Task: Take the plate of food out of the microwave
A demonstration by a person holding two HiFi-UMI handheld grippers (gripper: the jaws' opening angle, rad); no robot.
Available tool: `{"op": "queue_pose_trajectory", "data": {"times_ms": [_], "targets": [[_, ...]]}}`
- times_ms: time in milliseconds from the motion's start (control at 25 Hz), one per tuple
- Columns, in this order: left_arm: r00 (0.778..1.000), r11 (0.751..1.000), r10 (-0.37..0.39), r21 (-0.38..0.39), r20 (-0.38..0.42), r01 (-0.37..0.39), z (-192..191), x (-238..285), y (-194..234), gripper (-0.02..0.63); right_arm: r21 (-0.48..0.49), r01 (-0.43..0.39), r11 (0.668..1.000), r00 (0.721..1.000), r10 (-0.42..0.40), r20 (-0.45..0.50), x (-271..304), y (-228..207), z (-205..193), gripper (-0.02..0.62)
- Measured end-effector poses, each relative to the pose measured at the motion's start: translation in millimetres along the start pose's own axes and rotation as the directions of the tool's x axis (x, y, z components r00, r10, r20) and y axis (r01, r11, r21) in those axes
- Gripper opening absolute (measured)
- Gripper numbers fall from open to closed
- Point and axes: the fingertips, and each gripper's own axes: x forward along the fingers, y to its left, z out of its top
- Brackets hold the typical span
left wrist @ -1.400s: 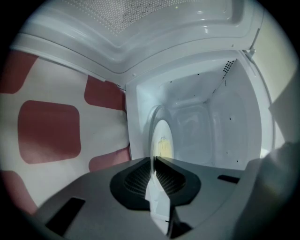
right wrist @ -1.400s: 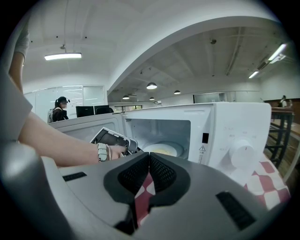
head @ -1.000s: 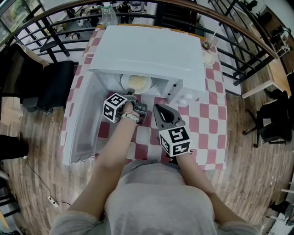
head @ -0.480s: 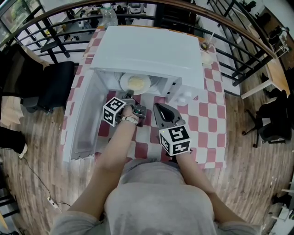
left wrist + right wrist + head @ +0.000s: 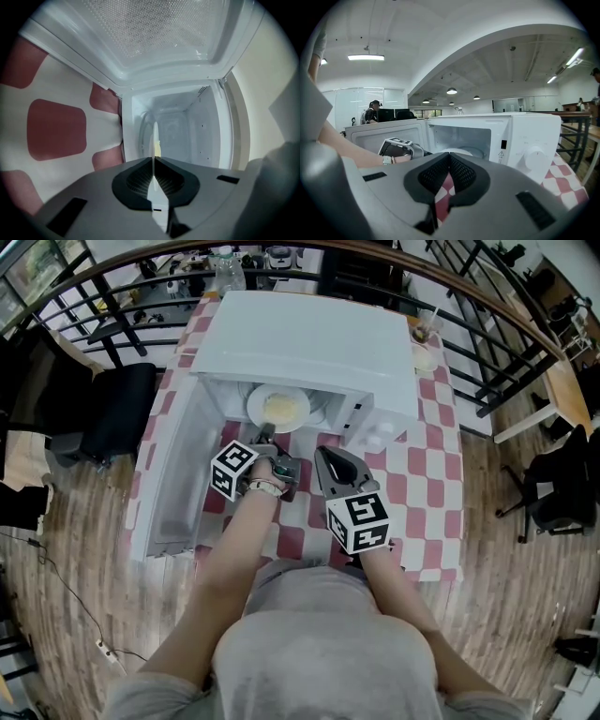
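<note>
A white plate with pale yellow food sticks partway out of the mouth of the open white microwave. My left gripper is shut on the plate's near rim. In the left gripper view the plate runs edge-on between the closed jaws of the left gripper, with the microwave cavity behind it. My right gripper hovers over the checked tablecloth just right of the left one, shut and holding nothing. From the right gripper I see the plate at the microwave's mouth.
The microwave door hangs open to the left, beside my left arm. A cup with a straw stands at the table's back right and a bottle at the back. A black chair and railings surround the red-and-white table.
The plate has slid out toward the front of the microwave as my left gripper drew back with it. The right gripper has hardly moved.
</note>
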Motion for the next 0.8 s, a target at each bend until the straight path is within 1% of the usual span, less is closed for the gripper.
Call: {"op": "queue_pose_trajectory", "data": {"times_ms": [520,800], "targets": [[0.998,0.998,-0.06,0.015,-0.005,0.06,-1.9,-18.2,-13.0,0.015,0.025,0.011,1.0,0.997,-0.013,0.075,-5.5,1.8,10.0,0.025],[0.995,0.995,-0.094,0.022,-0.02,0.094,-6.5,-30.4,-22.2,0.015,0.009,0.012,1.0,0.994,-0.013,0.105,-10.2,2.9,13.3,0.025]]}}
